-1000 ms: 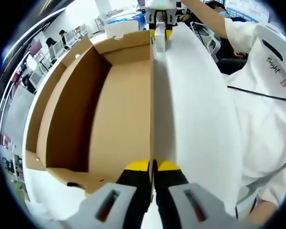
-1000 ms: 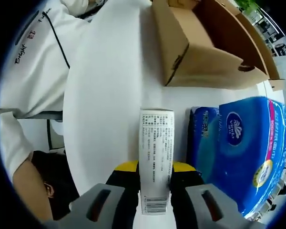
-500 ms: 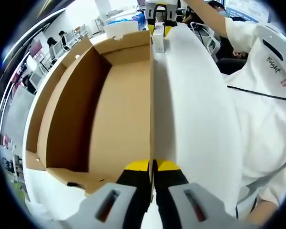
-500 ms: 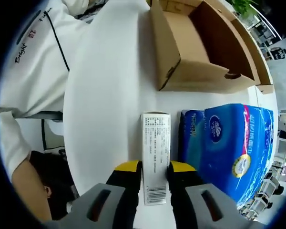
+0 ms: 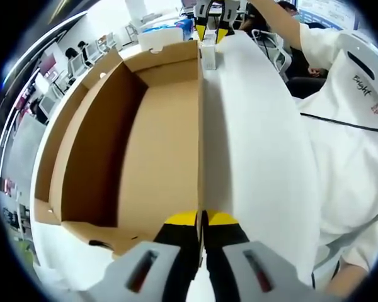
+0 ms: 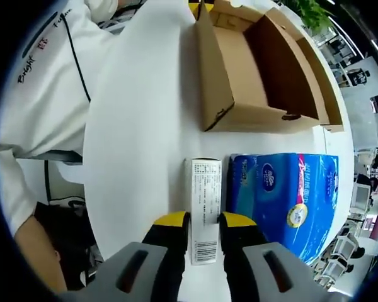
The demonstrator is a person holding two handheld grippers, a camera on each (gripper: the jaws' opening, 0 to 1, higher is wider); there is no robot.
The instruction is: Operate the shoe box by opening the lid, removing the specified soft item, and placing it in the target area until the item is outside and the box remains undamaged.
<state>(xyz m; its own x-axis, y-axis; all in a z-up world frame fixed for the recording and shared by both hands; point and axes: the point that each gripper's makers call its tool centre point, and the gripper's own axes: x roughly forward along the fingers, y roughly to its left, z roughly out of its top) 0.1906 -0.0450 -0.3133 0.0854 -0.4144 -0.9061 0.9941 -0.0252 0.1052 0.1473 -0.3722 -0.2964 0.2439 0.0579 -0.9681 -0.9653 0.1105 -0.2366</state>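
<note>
Looking along the left tool (image 5: 201, 221), its jaws are pinched on the near wall of the open shoe box (image 5: 138, 138), cardboard insides stretching ahead and to the side on the white table (image 5: 258, 145). Far ahead sits the right tool (image 5: 211, 9).

Right gripper view: the right tool (image 6: 205, 225) is clamped around a slim white printed carton (image 6: 204, 200) lying on the table, blue tissue pack (image 6: 280, 200) right beside it, shoe box just beyond.

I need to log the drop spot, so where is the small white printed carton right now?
In the right gripper view, the small white carton lies on the white table between the right gripper's jaws, beside the blue tissue pack.
</note>
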